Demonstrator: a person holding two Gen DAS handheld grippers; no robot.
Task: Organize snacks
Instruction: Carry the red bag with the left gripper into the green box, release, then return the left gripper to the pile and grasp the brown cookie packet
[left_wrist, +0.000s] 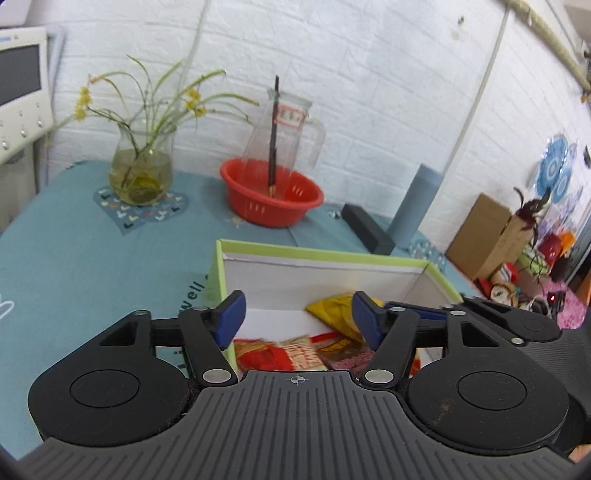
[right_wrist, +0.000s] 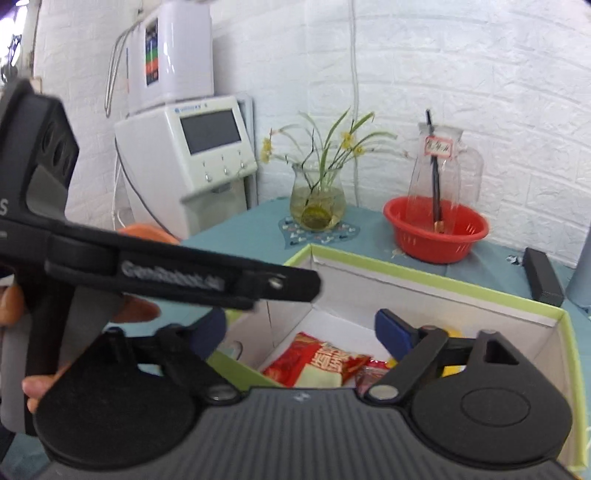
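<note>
A cardboard box (left_wrist: 325, 254) with a light-green rim and white inside stands open on the teal tablecloth. Snack packs lie in it: a yellow pack (left_wrist: 334, 314) toward the back and a red-and-white pack (left_wrist: 275, 354) at the front. My left gripper (left_wrist: 297, 317) hangs over the box's near-left corner, open, with nothing between its blue pads. In the right wrist view, my right gripper (right_wrist: 301, 332) is open and empty above the same box (right_wrist: 424, 277), over the red pack (right_wrist: 317, 365). One of the left gripper's fingers (right_wrist: 280, 286) crosses that view, held by a hand.
Behind the box stand a red colander bowl (left_wrist: 273, 199) holding a glass pitcher (left_wrist: 284, 136), a glass vase of flowers (left_wrist: 140, 173), a black block (left_wrist: 365, 229) and a grey-blue cylinder (left_wrist: 417, 203). A white machine (right_wrist: 192, 158) stands at the table's far left.
</note>
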